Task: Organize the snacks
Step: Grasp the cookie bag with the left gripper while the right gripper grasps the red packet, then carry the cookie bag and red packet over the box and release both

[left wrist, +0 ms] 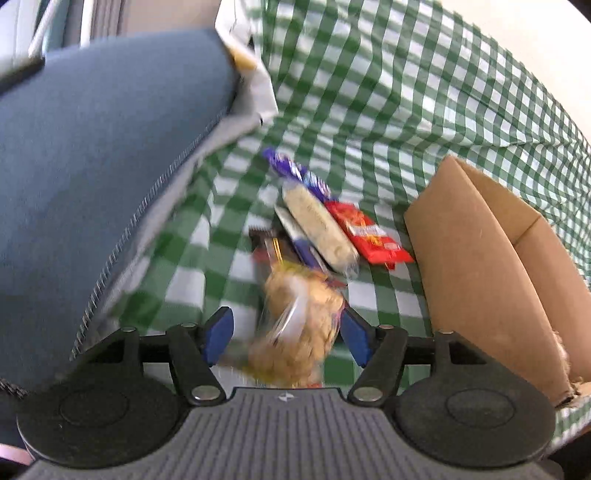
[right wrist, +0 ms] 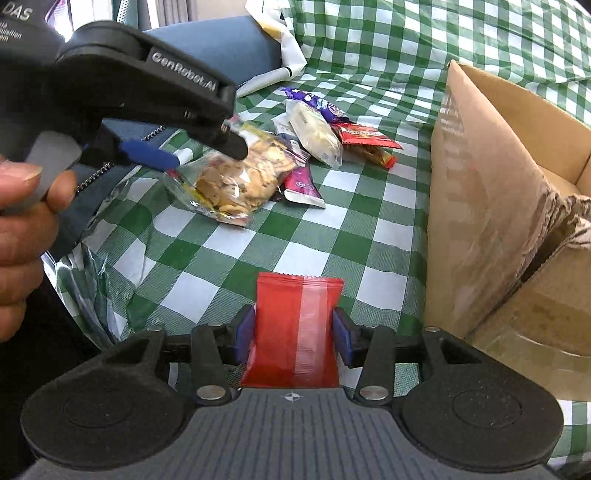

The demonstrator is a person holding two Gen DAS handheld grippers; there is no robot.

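Observation:
My left gripper (left wrist: 286, 338) is around a clear bag of cookies (left wrist: 301, 325); the bag touches the right pad and a gap shows at the left pad. The right wrist view shows that gripper (right wrist: 173, 155) at the bag's (right wrist: 240, 177) end above the table. My right gripper (right wrist: 293, 334) is shut on a red snack packet (right wrist: 295, 328). A pile of snacks lies beyond: a purple bar (right wrist: 321, 101), a white packet (right wrist: 314, 133), a red packet (right wrist: 365, 140), a pink-and-white packet (right wrist: 303, 186). A cardboard box (right wrist: 491, 192) stands open at the right.
The table wears a green-and-white checked cloth (right wrist: 258, 251). A blue-grey cushioned chair (left wrist: 92, 166) stands at the left edge. A white plastic bag (right wrist: 280, 33) lies at the back. The box also shows in the left wrist view (left wrist: 480, 266).

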